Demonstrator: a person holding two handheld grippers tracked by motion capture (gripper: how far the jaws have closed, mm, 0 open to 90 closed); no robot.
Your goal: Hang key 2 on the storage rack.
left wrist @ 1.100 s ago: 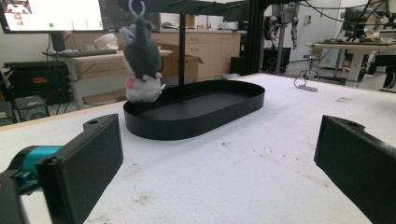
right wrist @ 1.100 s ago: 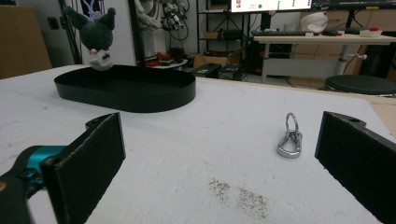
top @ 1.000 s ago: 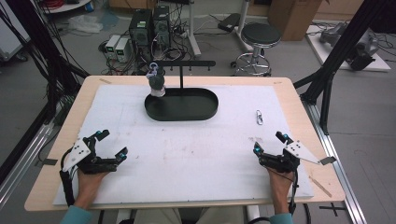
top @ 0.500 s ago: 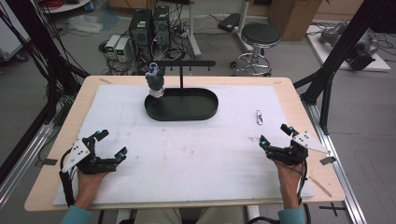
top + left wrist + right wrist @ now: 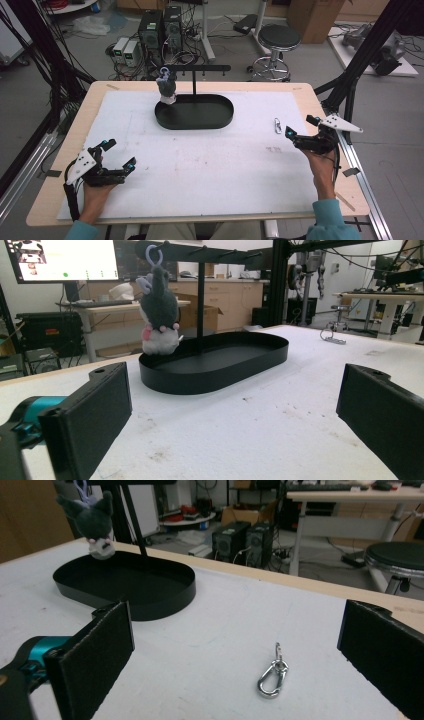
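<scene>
A grey and white plush keychain (image 5: 167,87) (image 5: 157,310) (image 5: 95,522) hangs from the left end of a black T-shaped rack (image 5: 195,68) that rises from a black oval tray (image 5: 220,116) (image 5: 260,347) (image 5: 165,600) at the back of the table. A silver carabiner (image 5: 277,125) (image 5: 272,672) (image 5: 332,335) lies flat on the white mat, right of the tray. My right gripper (image 5: 302,128) hovers open just right of the carabiner, jaws wide apart. At the front left my left gripper (image 5: 119,154) rests open, holding nothing.
A white mat (image 5: 210,165) covers most of the wooden table (image 5: 50,200). Black frame posts (image 5: 360,55) flank the table on both sides. A stool (image 5: 280,40) and computer boxes (image 5: 160,30) stand on the floor behind.
My right gripper has moved forward and up from the front right corner toward the carabiner. The left gripper has stayed in place.
</scene>
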